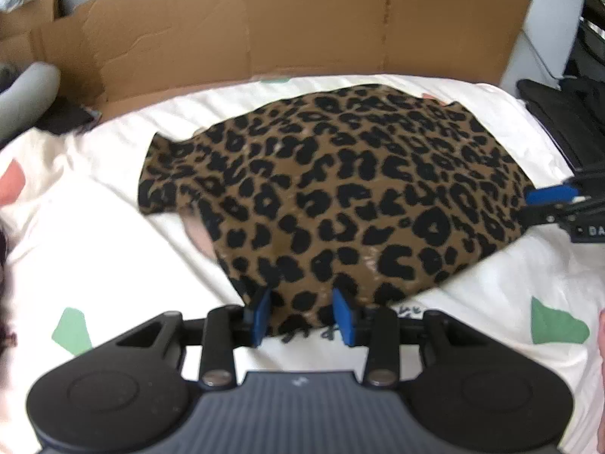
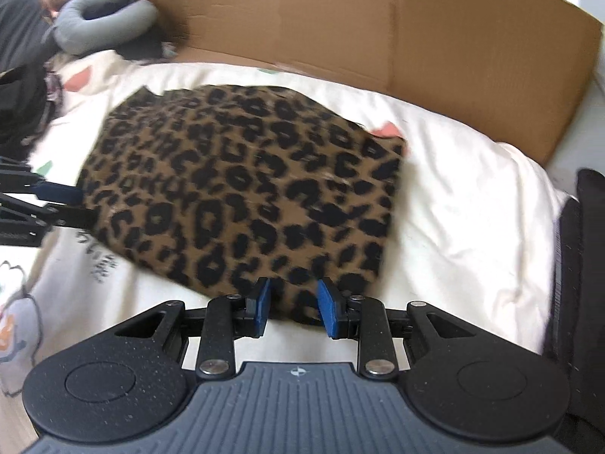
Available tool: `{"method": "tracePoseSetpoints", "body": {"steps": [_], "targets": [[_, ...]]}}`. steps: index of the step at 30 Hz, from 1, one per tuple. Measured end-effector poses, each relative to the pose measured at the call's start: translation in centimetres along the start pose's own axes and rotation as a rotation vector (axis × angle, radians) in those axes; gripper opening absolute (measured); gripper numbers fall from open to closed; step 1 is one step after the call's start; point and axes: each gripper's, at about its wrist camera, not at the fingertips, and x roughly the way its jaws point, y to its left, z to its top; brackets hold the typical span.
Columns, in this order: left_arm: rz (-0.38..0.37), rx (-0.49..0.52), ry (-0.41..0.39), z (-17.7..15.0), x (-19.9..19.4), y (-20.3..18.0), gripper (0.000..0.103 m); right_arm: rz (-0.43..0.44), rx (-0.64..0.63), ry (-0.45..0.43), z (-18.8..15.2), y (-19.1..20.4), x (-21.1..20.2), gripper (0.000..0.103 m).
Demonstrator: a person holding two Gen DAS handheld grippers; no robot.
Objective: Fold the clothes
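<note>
Writing: black scrawl printed on the sheet (image 1: 491, 321) just beside the left gripper (image 1: 304, 317), too smeared to read; white letters "DA" on the right gripper's body at the right edge of the left view, rest cut off.
Pillow: grey, rounded tube (image 2: 102, 19), far left, beyond the sheet.
Sheet: cream cotton, wrinkled, with green and coral patches and a cartoon figure at the left edge of the right view.
Left gripper pose: points steeply down over the near hem of the garment (image 1: 340, 189); seen from the right view it comes in from the left edge (image 2: 60, 204) at the garment's left side.
Left fingers: blue pads (image 1: 261, 316) apart, garment edge bunched between them; whether the pads press the cloth, cannot tell.
Garment: leopard print, brown with black blotches, knit-like, lies spread in a rounded block on the middle of the sheet; short sleeve juts out at its left in the left view.
Cardboard: brown corrugated sheet (image 1: 283, 26), creased, stands upright along the far edge of the bed.
Right gripper pose: tilted steeply down at the garment's near edge (image 2: 293, 308); in the left view it reaches in from the right edge (image 1: 544, 204).
Right fingers: blue pads (image 2: 328, 312) apart, hem lying between them; contact unclear.
Dark cloth: black fabric (image 2: 578, 265) at the far right edge.
</note>
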Motion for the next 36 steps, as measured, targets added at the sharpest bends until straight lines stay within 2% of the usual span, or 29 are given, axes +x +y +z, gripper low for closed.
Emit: {"method": "tracePoseSetpoints", "body": {"steps": [3, 5, 11, 14, 20, 26, 36], "targets": [[0.028, -0.015, 0.018, 0.0, 0.0, 0.8, 0.038, -0.056, 0.03, 0.025, -0.5, -1.2, -0.2, 0.034], [0.049, -0.046, 0.029, 0.0, -0.3, 1.6, 0.036, -0.043, 0.092, 0.033, -0.8, -2.4, -0.7, 0.034], [0.027, -0.158, 0.008, -0.2, -1.8, 3.5, 0.034, 0.104, 0.339, 0.017, -1.4, -5.1, -2.1, 0.034], [0.015, -0.206, 0.002, -0.3, -2.0, 3.8, 0.034, 0.174, 0.454, 0.038, -1.7, -6.0, -1.5, 0.034], [-0.021, -0.207, 0.005, -0.1, -1.5, 3.3, 0.034, 0.294, 0.684, 0.066, -3.0, -7.4, 0.2, 0.035], [-0.055, -0.272, 0.041, -0.3, 0.1, 3.4, 0.034, 0.376, 0.914, 0.064, -4.7, -9.0, 2.3, 0.035], [-0.118, -0.364, 0.04, -0.8, 0.8, 4.4, 0.034, 0.444, 1.069, 0.005, -5.6, -10.0, 4.2, 0.035]]}}
